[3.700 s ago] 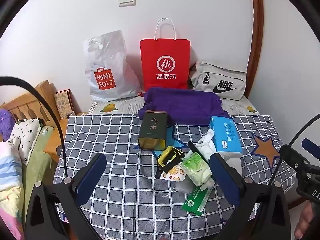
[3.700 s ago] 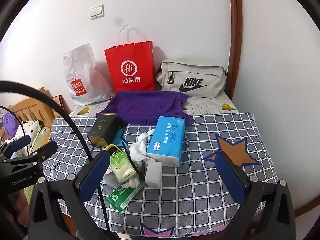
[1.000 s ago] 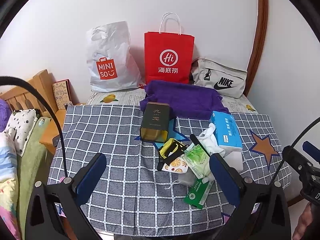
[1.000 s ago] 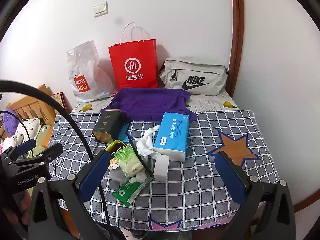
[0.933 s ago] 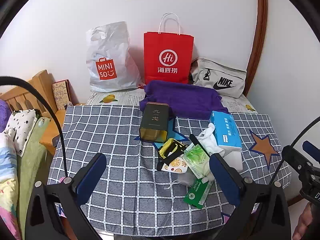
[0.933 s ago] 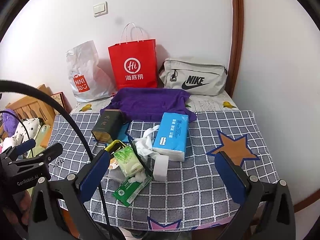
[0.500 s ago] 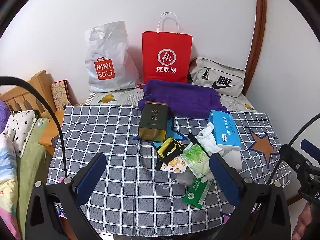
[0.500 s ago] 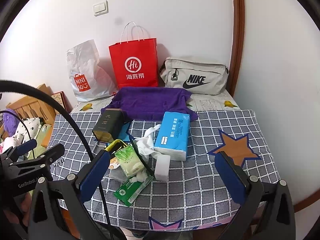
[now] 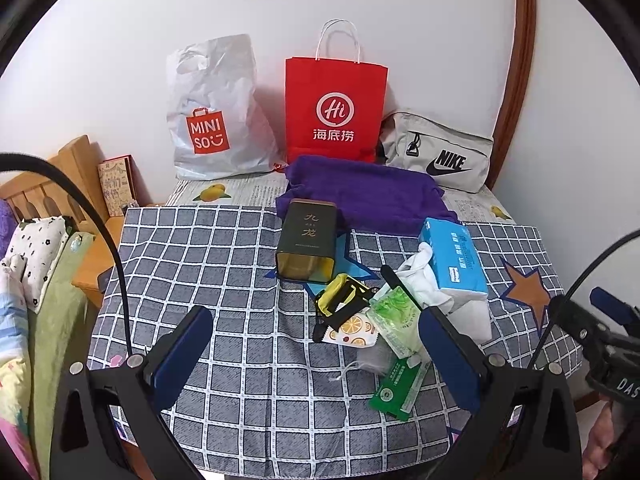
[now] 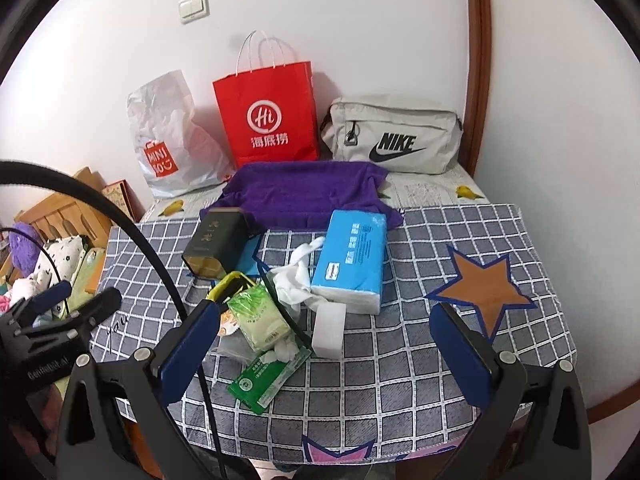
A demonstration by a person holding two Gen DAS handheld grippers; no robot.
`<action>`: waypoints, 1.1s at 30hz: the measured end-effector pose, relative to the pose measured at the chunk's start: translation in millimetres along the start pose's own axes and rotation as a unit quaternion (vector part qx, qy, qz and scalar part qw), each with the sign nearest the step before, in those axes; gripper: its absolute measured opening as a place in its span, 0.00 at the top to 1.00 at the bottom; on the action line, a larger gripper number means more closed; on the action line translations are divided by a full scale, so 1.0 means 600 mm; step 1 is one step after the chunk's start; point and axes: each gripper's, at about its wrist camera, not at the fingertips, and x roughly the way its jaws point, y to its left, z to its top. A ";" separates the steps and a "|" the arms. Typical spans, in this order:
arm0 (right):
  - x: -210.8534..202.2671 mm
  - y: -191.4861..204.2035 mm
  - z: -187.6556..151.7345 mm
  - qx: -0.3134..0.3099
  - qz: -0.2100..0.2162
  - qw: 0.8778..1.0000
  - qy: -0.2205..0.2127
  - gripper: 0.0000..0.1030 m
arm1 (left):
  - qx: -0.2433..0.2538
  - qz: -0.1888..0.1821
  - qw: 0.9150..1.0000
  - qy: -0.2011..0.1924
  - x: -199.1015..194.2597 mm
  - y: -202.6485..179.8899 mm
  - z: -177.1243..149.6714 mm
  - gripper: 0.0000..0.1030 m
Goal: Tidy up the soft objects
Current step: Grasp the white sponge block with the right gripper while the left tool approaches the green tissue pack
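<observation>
1. The left gripper (image 9: 316, 354) is held with its jaws spread wide and nothing between them, above the near edge of the checked tablecloth (image 9: 208, 264).
2. The right gripper (image 10: 324, 354) is likewise held agape and empty, above the near part of the same cloth.
3. Just beyond the jaws, a heap of small things is seen at the middle of the cloth: a green wipes pack (image 10: 258, 316), a flat green packet (image 10: 264, 378), a white sponge block (image 10: 329, 330), crumpled white tissue (image 10: 296, 278) and a yellow-and-black item (image 9: 342, 298).
4. A blue tissue pack (image 10: 352, 254) is laid just right of the heap, touching the crumpled tissue.
5. A dark tin (image 9: 308, 242) is laid on its side behind the heap.
6. A purple towel (image 10: 304, 192) is spread further back, behind the tin and the tissue pack.
7. Against the wall, a white plastic bag (image 9: 214, 112), a red paper bag (image 9: 334, 110) and a grey pouch (image 9: 438, 152) are stood in a row.
</observation>
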 end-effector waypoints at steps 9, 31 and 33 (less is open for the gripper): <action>0.083 -0.005 -0.043 -0.005 0.005 0.999 0.034 0.00 | 0.001 -0.012 1.000 0.017 0.047 0.013 -0.021 0.00; 0.249 -0.021 -0.093 0.027 0.040 0.995 0.084 0.67 | -0.004 -0.060 0.996 0.073 0.179 0.014 -0.061 0.00; 0.247 -0.024 -0.093 0.025 0.039 0.996 0.079 0.68 | 0.006 -0.083 0.994 0.070 0.181 0.002 -0.062 0.00</action>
